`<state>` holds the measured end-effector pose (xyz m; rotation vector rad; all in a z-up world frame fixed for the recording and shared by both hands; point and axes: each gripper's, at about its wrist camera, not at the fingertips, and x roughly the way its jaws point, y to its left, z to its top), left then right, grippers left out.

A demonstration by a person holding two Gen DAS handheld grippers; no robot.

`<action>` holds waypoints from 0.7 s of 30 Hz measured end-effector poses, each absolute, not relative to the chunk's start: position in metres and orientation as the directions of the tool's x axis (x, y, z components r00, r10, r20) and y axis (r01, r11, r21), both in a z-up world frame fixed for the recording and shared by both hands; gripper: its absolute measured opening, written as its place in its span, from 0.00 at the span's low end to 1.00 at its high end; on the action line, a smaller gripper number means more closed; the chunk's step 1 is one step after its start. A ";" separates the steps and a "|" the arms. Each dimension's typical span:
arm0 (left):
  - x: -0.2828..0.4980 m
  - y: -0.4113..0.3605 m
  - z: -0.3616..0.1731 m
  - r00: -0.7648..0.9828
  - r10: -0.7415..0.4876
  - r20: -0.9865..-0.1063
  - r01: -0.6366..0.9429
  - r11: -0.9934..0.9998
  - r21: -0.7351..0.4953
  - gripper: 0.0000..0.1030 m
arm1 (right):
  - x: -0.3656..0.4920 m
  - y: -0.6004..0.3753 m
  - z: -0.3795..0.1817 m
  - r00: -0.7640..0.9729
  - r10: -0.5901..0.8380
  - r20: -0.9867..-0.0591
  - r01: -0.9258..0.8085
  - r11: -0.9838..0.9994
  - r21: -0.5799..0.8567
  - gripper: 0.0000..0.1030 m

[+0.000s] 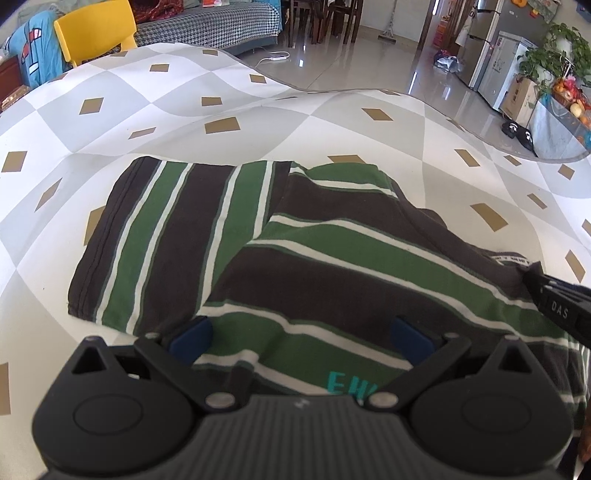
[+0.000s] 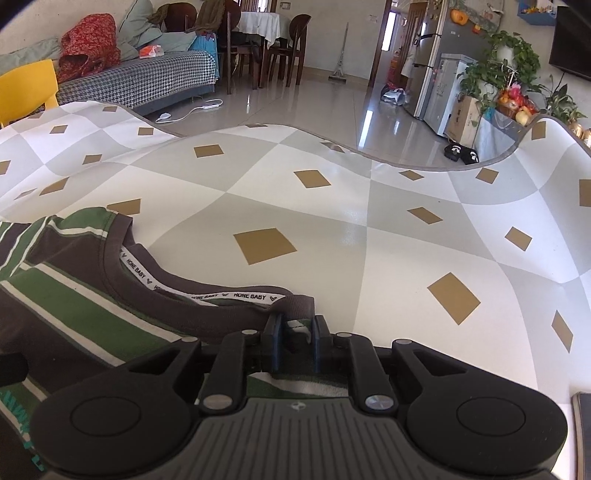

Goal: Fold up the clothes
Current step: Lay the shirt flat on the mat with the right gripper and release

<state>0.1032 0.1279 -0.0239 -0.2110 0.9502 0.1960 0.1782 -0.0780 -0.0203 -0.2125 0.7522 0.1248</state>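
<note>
Shirt: a striped shirt (image 1: 258, 236) in brown, green and white lies partly folded on the mat, one panel flat on the left, a second layer doubled over it on the right.
Mat: the checked mat (image 1: 332, 122) of white and grey squares with tan diamonds covers the work surface; its far edge curls up in waves.
Collar: the brown collar (image 2: 207, 295) with its white printed neck tape sits at the shirt's right edge, in the near part of the right wrist view.
Left gripper: the left gripper (image 1: 301, 341) hangs over the near part of the shirt, blue pads spread wide, striped cloth between them but not pinched.
Right gripper: the right gripper (image 2: 298, 328) has its pads nearly together, pinching the shirt's fabric just beside the collar.
Background: a yellow chair (image 1: 98, 31) stands beyond the mat on the far left, a fridge (image 2: 430, 59) far right.
</note>
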 end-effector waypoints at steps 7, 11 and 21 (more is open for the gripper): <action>0.100 0.106 -0.029 0.553 0.084 -0.829 -0.196 0.980 -0.031 1.00 | 0.185 -0.088 -0.002 0.708 0.084 -0.701 -0.147 0.989 -0.030 0.21; 0.099 0.100 -0.031 0.556 0.110 -0.824 -0.184 0.983 0.007 1.00 | 0.172 -0.085 0.010 0.708 0.139 -0.692 -0.192 0.981 0.000 0.27; 0.098 0.096 -0.028 0.553 0.131 -0.822 -0.209 0.978 0.016 1.00 | 0.140 -0.109 0.006 0.620 0.160 -0.768 -0.205 0.978 0.038 0.30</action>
